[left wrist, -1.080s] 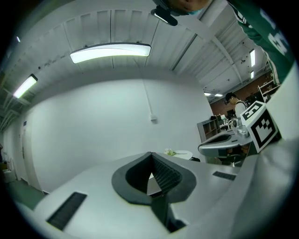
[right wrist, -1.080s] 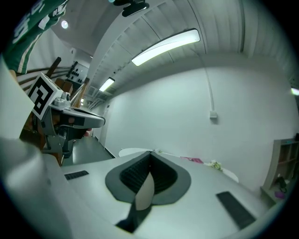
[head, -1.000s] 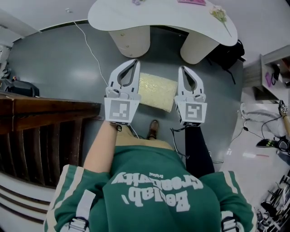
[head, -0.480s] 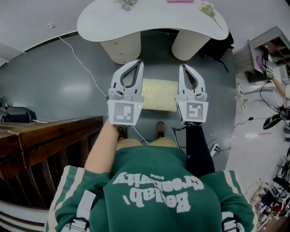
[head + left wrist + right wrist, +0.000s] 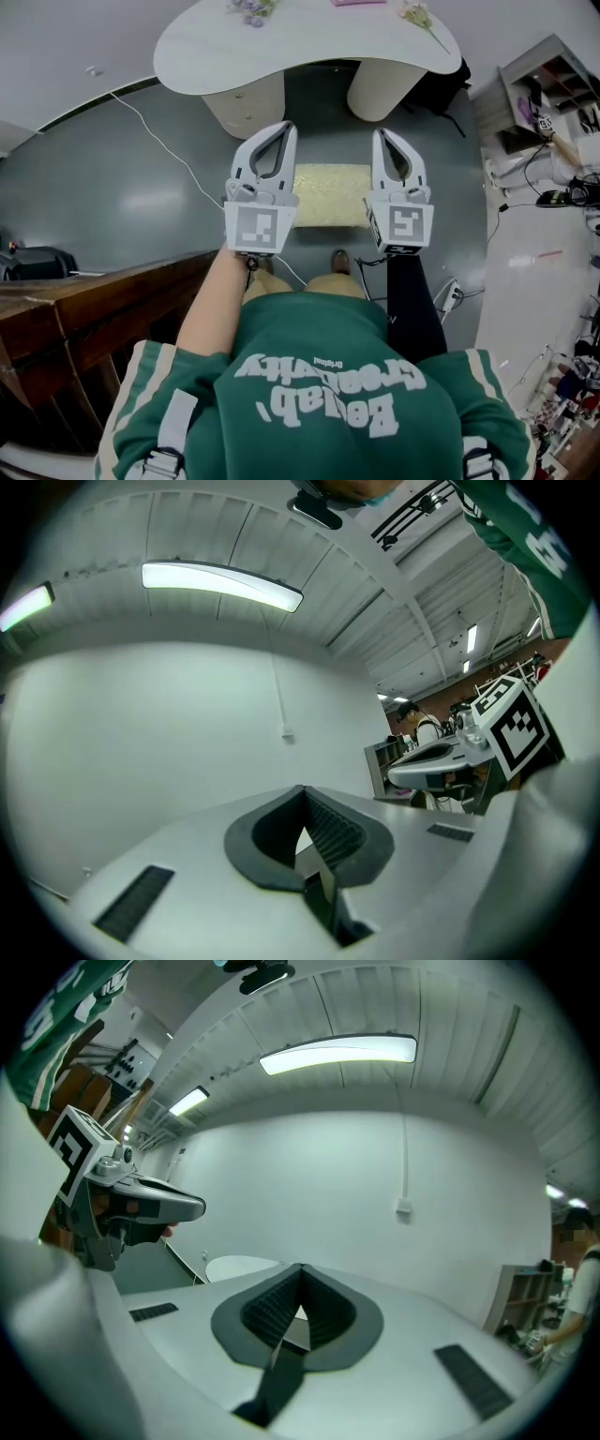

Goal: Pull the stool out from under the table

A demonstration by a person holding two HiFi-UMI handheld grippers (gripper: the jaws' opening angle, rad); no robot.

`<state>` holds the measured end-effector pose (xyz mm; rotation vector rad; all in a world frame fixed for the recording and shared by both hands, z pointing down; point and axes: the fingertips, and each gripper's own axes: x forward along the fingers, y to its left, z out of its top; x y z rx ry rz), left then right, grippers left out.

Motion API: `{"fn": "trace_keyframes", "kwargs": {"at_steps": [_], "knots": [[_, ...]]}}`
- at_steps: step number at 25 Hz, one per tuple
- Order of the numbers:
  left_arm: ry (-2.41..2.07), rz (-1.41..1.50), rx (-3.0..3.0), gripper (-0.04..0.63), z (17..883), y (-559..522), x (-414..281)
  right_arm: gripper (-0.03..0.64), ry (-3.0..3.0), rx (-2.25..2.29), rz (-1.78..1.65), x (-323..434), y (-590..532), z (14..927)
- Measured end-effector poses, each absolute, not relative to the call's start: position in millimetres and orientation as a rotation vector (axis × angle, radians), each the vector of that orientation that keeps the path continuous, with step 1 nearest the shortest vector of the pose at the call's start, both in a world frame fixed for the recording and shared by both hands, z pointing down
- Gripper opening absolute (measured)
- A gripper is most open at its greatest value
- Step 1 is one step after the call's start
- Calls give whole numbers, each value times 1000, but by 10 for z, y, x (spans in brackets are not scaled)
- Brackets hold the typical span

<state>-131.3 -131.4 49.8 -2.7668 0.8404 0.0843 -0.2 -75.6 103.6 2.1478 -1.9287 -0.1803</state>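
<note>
The stool (image 5: 330, 194), a low seat with a pale yellow cushion, stands on the grey floor just in front of the white table (image 5: 300, 42) and its two cone-shaped legs. In the head view my left gripper (image 5: 281, 127) and right gripper (image 5: 382, 134) are held level on either side of the stool and above it. Both are shut and empty. In the left gripper view the pads meet at the left gripper (image 5: 305, 791), facing a bare white wall. The right gripper (image 5: 300, 1269) points over the table's top (image 5: 239, 1267), jaws together.
A dark wooden railing (image 5: 94, 300) runs along the left. A white cable (image 5: 159, 141) trails over the floor. A black bag (image 5: 441, 89) sits behind the table, shelves (image 5: 544, 84) and cables stand at the right, and a power strip (image 5: 448, 300) lies by my right leg.
The view has swung: the table and stool now sit squarer ahead, the railing has slid down to the left. Both grippers stayed shut and kept their spacing beside the stool.
</note>
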Motion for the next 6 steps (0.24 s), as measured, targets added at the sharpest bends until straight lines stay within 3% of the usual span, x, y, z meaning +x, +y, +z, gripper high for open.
{"fn": "trace_keyframes", "kwargs": {"at_steps": [6], "knots": [[829,107,-2772,14,451,-1257,-1357,6,-1915,2156,-196,-57,-659,994]]}}
